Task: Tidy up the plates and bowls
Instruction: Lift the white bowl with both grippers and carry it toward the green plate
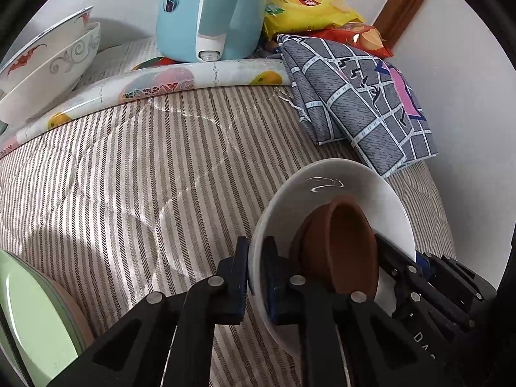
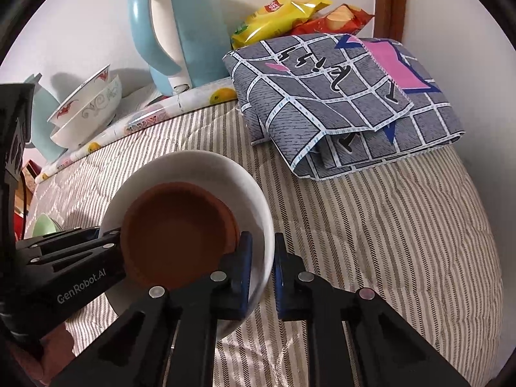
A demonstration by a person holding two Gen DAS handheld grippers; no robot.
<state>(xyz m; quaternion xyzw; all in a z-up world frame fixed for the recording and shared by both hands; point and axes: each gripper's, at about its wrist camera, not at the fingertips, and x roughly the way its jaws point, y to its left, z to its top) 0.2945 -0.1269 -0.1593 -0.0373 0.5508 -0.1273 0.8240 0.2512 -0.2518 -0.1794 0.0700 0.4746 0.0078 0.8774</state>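
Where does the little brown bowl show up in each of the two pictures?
Left wrist view: the brown bowl sits lower right, tilted inside the white bowl.
Right wrist view: the brown bowl sits lower left of centre, inside the white bowl.
Shared landmark: the blue kettle at the top, by the wall.

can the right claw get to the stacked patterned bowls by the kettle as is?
Probably not right now. The right claw is shut on the white bowl's rim, as is the left claw. The striped cloth toward the stacked bowls looks open otherwise.
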